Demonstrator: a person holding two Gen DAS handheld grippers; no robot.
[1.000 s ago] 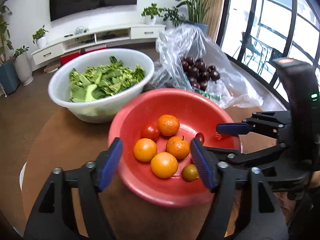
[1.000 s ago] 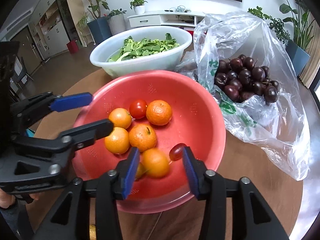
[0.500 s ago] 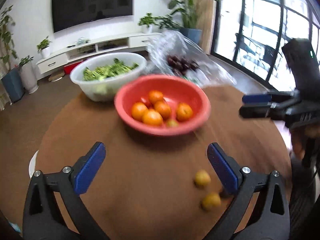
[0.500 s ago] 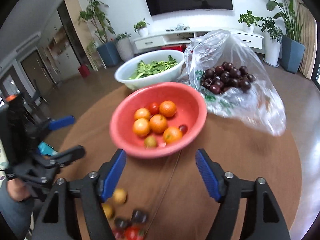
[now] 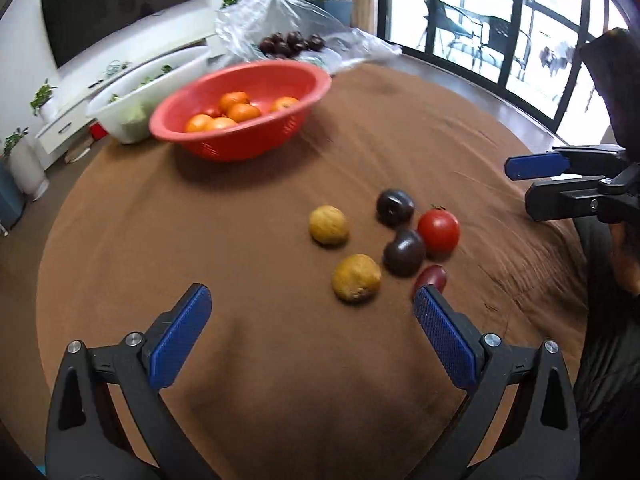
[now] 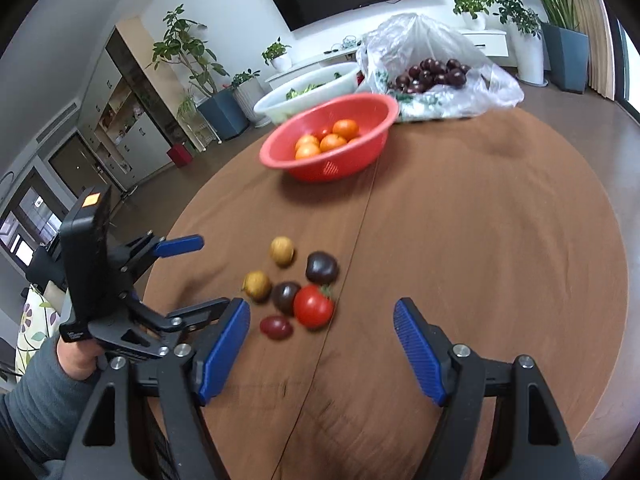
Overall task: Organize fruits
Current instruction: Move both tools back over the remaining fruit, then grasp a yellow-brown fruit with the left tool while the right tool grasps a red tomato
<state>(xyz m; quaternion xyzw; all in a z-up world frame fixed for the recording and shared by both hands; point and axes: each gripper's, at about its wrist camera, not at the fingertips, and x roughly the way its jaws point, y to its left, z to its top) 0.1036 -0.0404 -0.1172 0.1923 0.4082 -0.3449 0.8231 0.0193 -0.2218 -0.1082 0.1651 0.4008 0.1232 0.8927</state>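
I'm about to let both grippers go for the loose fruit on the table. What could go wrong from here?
The loose pieces lie bunched: the red tomato touches a dark plum, so closing on one may knock its neighbours rolling. The left gripper and right gripper, both open, face the same cluster and could collide. The tomato looks soft; a hard squeeze might bruise it.

Pulled back from the red basket [image 5: 244, 120] — left gripper [image 5: 310, 336] and right gripper [image 6: 322, 346] now over loose fruit [image 5: 356, 278] on the table [image 5: 200, 240], jaws just opened wider, empty.
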